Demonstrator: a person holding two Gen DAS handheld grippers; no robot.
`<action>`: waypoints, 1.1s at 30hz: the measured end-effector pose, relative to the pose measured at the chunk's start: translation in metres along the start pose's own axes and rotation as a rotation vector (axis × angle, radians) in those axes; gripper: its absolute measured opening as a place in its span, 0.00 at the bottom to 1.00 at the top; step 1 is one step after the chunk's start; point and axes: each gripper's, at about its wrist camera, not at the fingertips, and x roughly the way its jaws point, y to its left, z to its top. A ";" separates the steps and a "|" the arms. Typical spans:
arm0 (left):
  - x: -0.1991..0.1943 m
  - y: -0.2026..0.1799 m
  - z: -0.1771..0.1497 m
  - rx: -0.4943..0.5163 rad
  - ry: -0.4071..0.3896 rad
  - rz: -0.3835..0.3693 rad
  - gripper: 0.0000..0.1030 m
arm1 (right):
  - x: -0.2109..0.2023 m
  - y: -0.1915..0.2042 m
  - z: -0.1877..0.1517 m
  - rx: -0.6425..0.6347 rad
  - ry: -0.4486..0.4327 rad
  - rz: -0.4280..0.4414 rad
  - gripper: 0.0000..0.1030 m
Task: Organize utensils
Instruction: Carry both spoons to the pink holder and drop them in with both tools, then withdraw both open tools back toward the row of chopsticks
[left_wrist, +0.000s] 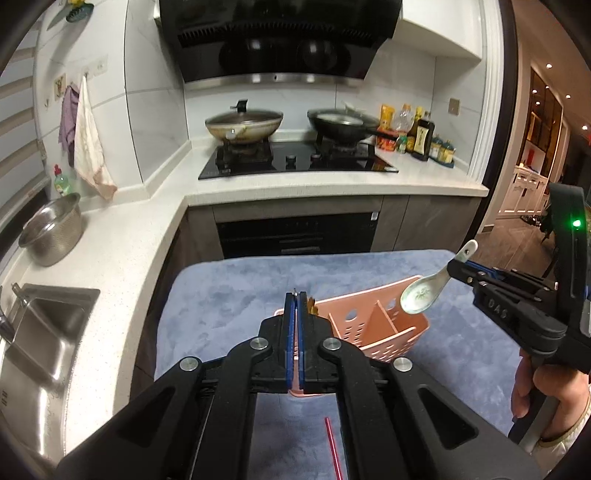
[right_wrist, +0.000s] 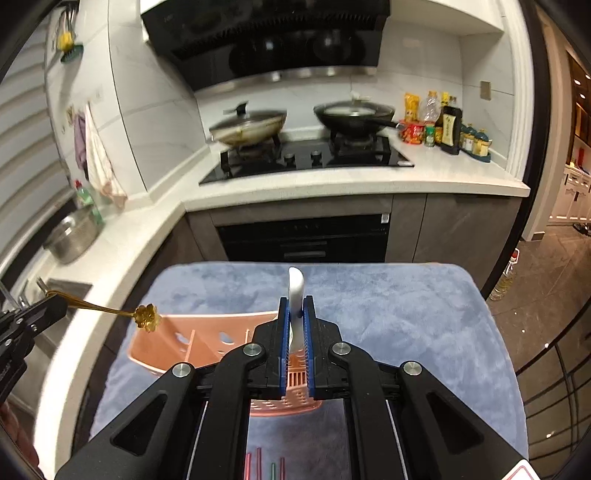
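The right gripper is clamped on the handle of a white spoon, and the left gripper is pinched shut on the thin stem of a gold spoon. Both spoons hang in the air above a pink caddy, which stands on the blue cloth just below and ahead of the two grippers.

The step in hand looks like dropping each spoon into a slot. To do it well, tip each gripper so the spoon stands near upright over one compartment, lower it until the tip is below the rim, and only then let go; releasing high risks a bounce off the divider.

From the left wrist, the white spoon's long axis slants, bowl down toward the caddy and handle end up past the right gripper's fingers. The gold spoon lies nearly level, its flower-shaped end pointing toward the right gripper, over the caddy's near-left corner.

Red sticks lie on the cloth below the right gripper.
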 end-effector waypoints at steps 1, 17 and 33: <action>0.005 0.001 -0.001 -0.006 0.006 0.000 0.00 | 0.005 0.003 -0.003 -0.005 0.013 -0.002 0.07; 0.038 0.001 -0.004 -0.021 0.019 0.048 0.04 | 0.041 0.006 -0.013 -0.028 0.081 -0.028 0.15; -0.009 -0.002 -0.017 -0.027 -0.030 0.117 0.47 | -0.047 0.009 -0.045 -0.034 0.000 -0.013 0.45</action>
